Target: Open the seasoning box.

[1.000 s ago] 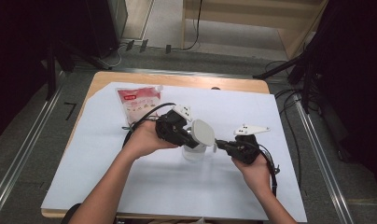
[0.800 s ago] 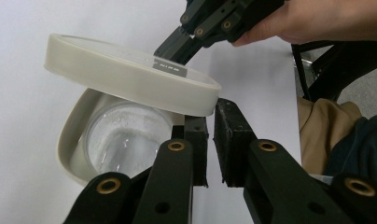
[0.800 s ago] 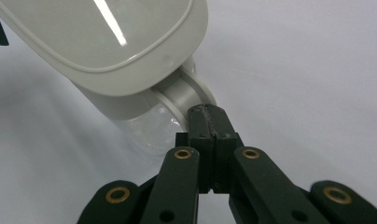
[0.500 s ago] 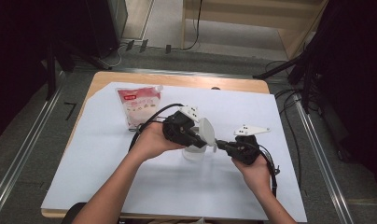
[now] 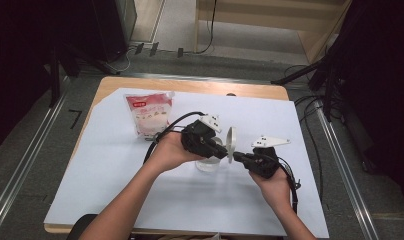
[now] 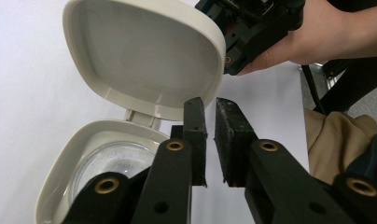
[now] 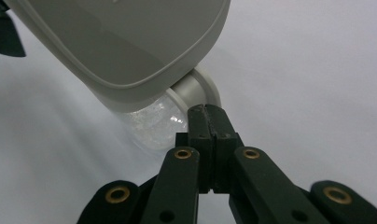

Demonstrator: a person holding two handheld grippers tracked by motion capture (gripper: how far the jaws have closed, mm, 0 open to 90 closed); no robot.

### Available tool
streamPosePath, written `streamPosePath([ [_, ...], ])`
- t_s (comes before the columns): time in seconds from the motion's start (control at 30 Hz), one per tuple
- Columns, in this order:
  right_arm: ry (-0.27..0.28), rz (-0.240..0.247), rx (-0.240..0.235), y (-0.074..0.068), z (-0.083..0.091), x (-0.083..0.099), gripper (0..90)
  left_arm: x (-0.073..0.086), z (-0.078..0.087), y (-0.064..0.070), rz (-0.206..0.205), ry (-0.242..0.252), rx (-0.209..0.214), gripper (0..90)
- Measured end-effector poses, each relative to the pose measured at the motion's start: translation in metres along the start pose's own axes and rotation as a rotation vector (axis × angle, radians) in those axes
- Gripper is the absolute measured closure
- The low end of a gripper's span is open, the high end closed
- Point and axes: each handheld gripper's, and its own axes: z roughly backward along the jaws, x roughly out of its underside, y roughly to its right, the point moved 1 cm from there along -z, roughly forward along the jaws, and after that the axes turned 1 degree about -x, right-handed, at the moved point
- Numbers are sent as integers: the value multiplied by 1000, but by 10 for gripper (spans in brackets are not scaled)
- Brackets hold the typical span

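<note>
A clear jar [image 5: 208, 162] with a cream hinged lid [image 5: 231, 144] stands mid-table, the lid swung up on edge. My left gripper [image 5: 222, 154] reaches over the jar from the left. In the left gripper view its jaws [image 6: 211, 105] stand a narrow gap apart with nothing between them, just right of the hinge, under the lid [image 6: 144, 56] and beside the jar's rim [image 6: 107, 135]. My right gripper [image 5: 237, 157] comes from the right. In its own view it [image 7: 206, 112] is shut and empty, tips against the jar's neck [image 7: 196, 91] below the lid [image 7: 121, 42].
A white sheet [image 5: 115, 170] covers the wooden table [image 5: 140, 84]. A pouch with a red label [image 5: 150, 114] lies at the back left. Cables trail from both grippers. Dark equipment and metal rails border the table.
My left gripper has moved right over the jar, and the lid has swung from tilted to nearly upright. The right gripper has hardly moved.
</note>
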Motion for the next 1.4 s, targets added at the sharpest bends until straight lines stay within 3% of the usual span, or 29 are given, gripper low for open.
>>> streamPosePath([
  [0.13, -3, 1, -1, 0, 1, 2, 900, 3, 3, -2, -1, -10, 18, 766],
  [0.23, 0, -13, -6, -2, 3, 2, 900, 6, 9, -5, 16, 0, 10, 725],
  [0.33, -1, -13, -12, -4, 5, 4, 900, 11, 19, -8, 26, 18, -23, 660],
  [0.43, -2, -15, -28, -7, 7, 6, 900, 17, 29, -12, 60, 26, -45, 683],
  [0.67, -14, -5, -40, -10, 1, 7, 900, 31, 43, -18, 76, 75, -94, 691],
  [0.77, -15, -9, -46, -7, 0, 6, 900, 37, 48, -21, 117, 58, -126, 687],
  [0.87, -17, -3, -47, -7, -2, 5, 900, 44, 52, -24, 167, 52, -121, 677],
  [1.1, -18, 2, -47, -4, -3, 2, 900, 61, 65, -28, 179, 101, -108, 607],
  [1.17, -23, 3, -47, -3, -3, 1, 900, 65, 67, -29, 186, 109, -130, 564],
  [1.4, -15, 10, -50, -4, 9, 0, 849, 75, 81, -32, 243, 142, -69, 473],
])
